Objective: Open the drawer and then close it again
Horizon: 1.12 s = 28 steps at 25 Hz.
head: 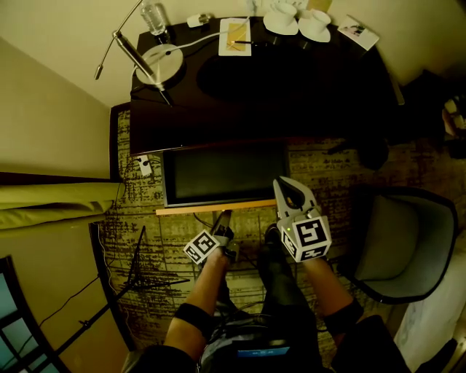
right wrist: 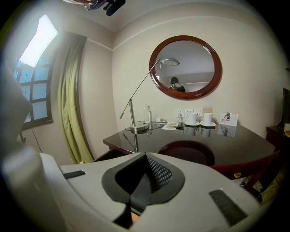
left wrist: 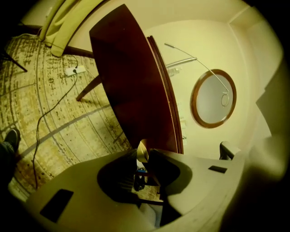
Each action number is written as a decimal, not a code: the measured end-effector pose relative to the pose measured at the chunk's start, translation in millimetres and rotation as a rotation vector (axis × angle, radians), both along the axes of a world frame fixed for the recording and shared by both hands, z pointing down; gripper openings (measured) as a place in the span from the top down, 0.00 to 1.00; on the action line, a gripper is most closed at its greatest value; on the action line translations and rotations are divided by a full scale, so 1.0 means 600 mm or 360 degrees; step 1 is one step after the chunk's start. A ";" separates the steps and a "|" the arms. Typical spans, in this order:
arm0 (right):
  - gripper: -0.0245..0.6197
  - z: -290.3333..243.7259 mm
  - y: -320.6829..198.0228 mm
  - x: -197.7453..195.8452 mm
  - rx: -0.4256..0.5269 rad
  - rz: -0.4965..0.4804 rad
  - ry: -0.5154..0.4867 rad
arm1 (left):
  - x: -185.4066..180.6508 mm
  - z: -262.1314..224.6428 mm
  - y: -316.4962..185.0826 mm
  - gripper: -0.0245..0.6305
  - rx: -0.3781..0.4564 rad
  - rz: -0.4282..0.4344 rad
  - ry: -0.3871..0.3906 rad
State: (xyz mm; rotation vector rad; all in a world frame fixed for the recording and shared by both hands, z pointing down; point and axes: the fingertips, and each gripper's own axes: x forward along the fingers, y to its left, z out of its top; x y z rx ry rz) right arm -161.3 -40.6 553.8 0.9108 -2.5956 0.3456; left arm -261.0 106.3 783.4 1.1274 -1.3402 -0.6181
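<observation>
In the head view the drawer [head: 169, 191] stands pulled out from under the dark desk [head: 306, 95], its pale wooden top edge toward me. My left gripper [head: 223, 218] reaches the drawer's front from below. In the left gripper view the dark red drawer front [left wrist: 131, 86] fills the middle and its brass knob [left wrist: 142, 151] sits between the tips of the left gripper [left wrist: 144, 157], whose jaws stand slightly apart and do not clamp it. My right gripper [head: 279, 183] hovers over the drawer's right front corner, shut and empty; its dark pads [right wrist: 156, 174] meet.
On the desk stand a lamp [head: 156, 62], a water bottle [head: 153, 16] and two cups [head: 298, 18]. A round mirror [right wrist: 186, 67] hangs behind it. An armchair [head: 408, 240] is at the right. A tripod leg [head: 138, 269] and a cable cross the carpet at the left.
</observation>
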 end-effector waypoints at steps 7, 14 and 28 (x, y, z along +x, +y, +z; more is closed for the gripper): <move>0.95 -0.036 0.000 0.008 0.0012 -0.0010 0.0003 | 0.003 -0.044 0.059 0.81 -0.0139 0.0305 -0.0197; 0.95 -0.114 0.024 0.021 0.0022 -0.0047 -0.0010 | 0.001 -0.274 0.054 0.91 0.0178 0.0645 -0.0685; 0.95 -0.272 0.059 0.071 0.0099 0.0003 -0.0197 | -0.030 -0.694 -0.032 0.96 0.0592 0.0689 -0.1759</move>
